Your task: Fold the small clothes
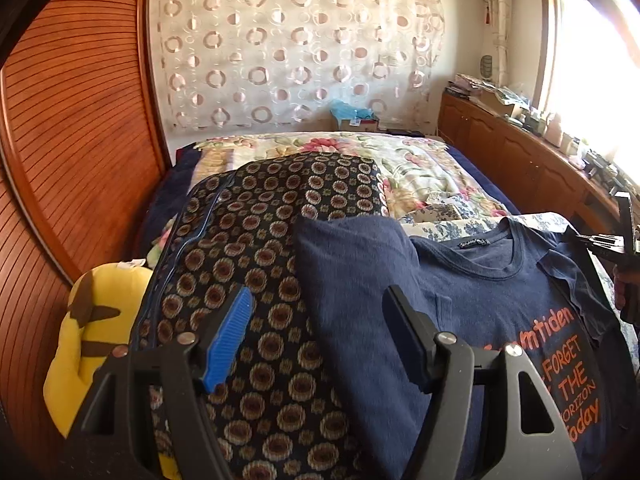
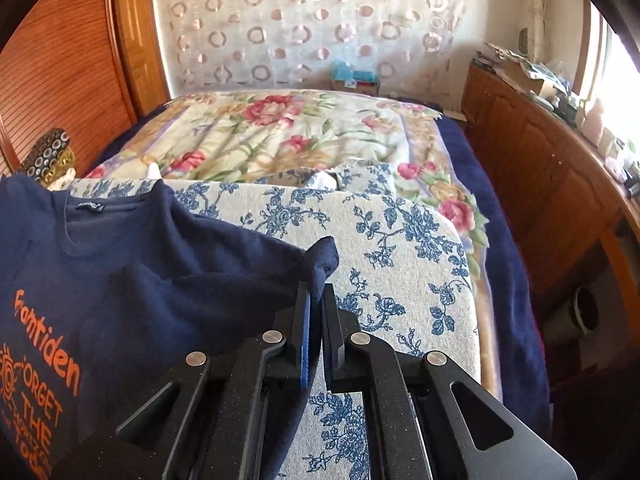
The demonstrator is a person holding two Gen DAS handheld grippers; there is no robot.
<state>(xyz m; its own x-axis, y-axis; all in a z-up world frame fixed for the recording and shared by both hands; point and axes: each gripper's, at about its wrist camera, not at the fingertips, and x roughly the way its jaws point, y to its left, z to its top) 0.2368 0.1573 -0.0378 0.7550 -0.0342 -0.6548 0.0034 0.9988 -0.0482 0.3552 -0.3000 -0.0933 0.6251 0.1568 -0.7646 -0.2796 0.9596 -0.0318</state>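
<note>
A navy T-shirt [image 1: 472,312] with orange lettering lies front up on the bed; its left side is folded over onto itself. My left gripper [image 1: 320,300] is open above that folded edge, with nothing between the jaws. My right gripper [image 2: 317,300] is shut on the T-shirt's right sleeve edge [image 2: 324,258] and holds it lifted a little off a blue floral cushion [image 2: 400,240]. The T-shirt [image 2: 120,280] fills the left of the right wrist view. The right gripper also shows at the right edge of the left wrist view [image 1: 616,240].
A dark sunflower-patterned cushion [image 1: 260,240] lies under the shirt's left side. A yellow plush toy [image 1: 92,332] sits at the left against the wooden headboard [image 1: 60,140]. A flowered blanket [image 2: 280,136] covers the bed. A wooden cabinet [image 2: 552,168] with clutter runs along the right.
</note>
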